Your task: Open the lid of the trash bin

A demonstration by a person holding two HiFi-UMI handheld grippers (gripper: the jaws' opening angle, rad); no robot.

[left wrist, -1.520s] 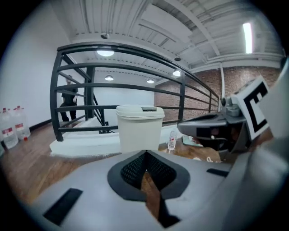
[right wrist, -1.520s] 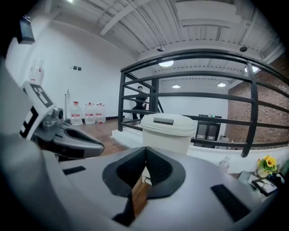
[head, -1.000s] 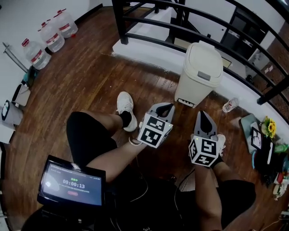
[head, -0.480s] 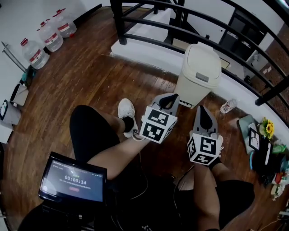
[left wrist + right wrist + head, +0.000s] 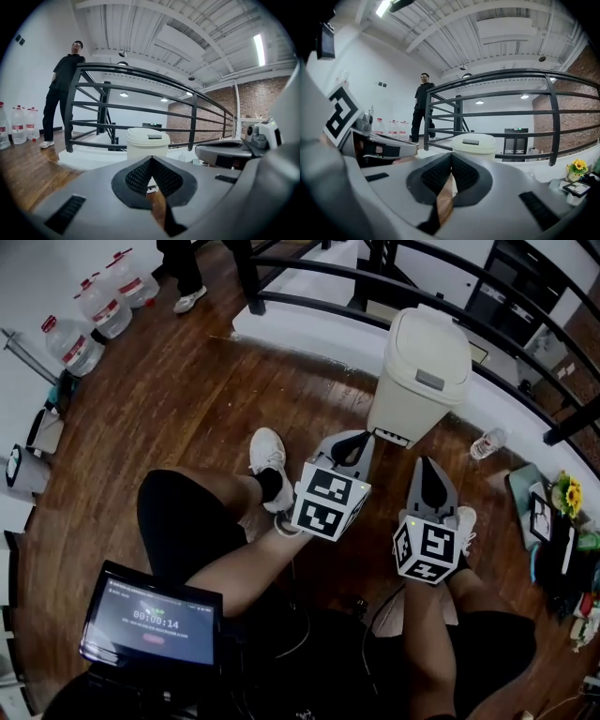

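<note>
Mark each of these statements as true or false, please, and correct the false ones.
1. The lid of the trash bin is closed. True.
2. The left gripper holds the lid. False: its jaws are together on nothing, and the bin stands farther ahead.
3. Several big water bottles stand on the floor. True.
4. A small bottle lies on top of the bin. False: it lies on the floor beside the bin.
5. The jaws of the right gripper are wide apart. False: they are together and hold nothing.
</note>
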